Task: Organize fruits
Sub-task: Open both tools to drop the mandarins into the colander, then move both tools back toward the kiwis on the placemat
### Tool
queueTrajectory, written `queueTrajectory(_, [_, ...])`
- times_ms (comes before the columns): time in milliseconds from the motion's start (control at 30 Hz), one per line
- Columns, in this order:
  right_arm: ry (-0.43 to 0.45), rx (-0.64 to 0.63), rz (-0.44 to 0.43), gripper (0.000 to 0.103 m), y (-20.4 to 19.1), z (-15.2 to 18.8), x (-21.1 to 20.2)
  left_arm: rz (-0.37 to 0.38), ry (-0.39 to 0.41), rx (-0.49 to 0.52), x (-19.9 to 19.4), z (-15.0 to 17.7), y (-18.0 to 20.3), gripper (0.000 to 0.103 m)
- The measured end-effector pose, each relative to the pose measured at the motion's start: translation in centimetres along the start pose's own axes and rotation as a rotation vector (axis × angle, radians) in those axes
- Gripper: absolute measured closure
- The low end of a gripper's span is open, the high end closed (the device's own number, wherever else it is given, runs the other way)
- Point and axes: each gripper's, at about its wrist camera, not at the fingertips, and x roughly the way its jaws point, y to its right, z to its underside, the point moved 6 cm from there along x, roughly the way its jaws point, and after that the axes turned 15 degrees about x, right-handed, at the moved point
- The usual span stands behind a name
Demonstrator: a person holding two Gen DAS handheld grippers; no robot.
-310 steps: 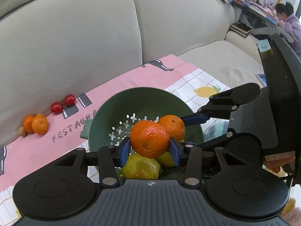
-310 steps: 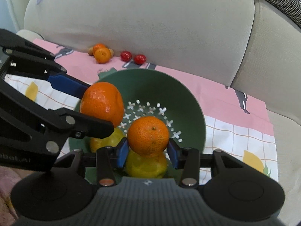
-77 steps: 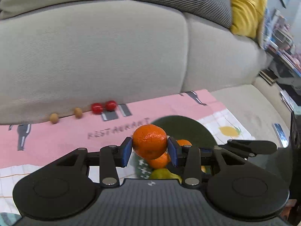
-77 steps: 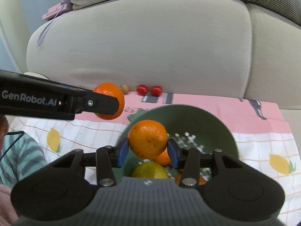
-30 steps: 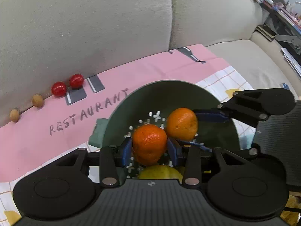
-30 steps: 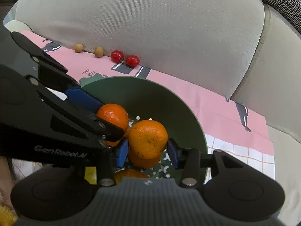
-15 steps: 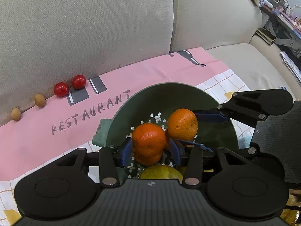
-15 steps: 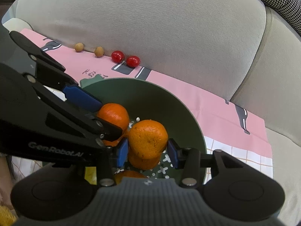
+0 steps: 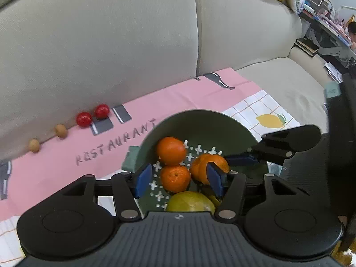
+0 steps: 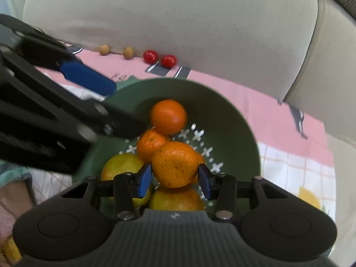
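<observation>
A green colander bowl [image 9: 200, 120] sits on a pink and white cloth and holds oranges and yellow-green fruit. My left gripper [image 9: 179, 179] is open over the bowl; one orange [image 9: 170, 150] lies free at the bowl's far side and another [image 9: 175, 178] lies below the jaws. My right gripper [image 10: 175, 175] is shut on an orange [image 10: 174, 164] just above the bowl [image 10: 233, 120]. That held orange shows in the left wrist view [image 9: 201, 166] too. A yellow-green fruit [image 9: 189, 201] lies at the bowl's near side.
Two red cherry tomatoes [image 9: 92, 115] and two small brown round fruits [image 9: 46, 138] lie on the pink cloth [image 9: 155, 102] against the beige sofa back [image 9: 111, 44]. A person sits at a cluttered desk at far right [image 9: 351, 33].
My left gripper has opened and let its orange go; that orange now lies in the bowl. My right gripper still holds its orange over the bowl.
</observation>
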Motion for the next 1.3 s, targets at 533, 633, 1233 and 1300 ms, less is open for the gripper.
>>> queueTrajectory(533, [-0.015, 0.022, 0.008, 0.059, -0.6, -0.2, 0.3, -0.107, 0.019, 0.020, -4.0, 1.0, -1.6, 0.034])
queueTrajectory(633, [0.004, 0.018, 0.015, 0.051, -0.9, -0.4, -0.5, -0.119, 0.030, 0.015, -4.7, 1.2, -1.9, 0.034])
queueTrajectory(1233, [0.170, 0.094, -0.087, 0.027, -6.2, -3.5, -6.4, -0.217, 0.119, -0.096, -9.6, 3.0, -6.0, 0.034])
queueTrajectory(1300, [0.176, 0.124, -0.110, 0.025, -6.9, -3.8, -6.5, -0.237, 0.129, -0.124, -10.1, 3.3, -6.8, 0.034])
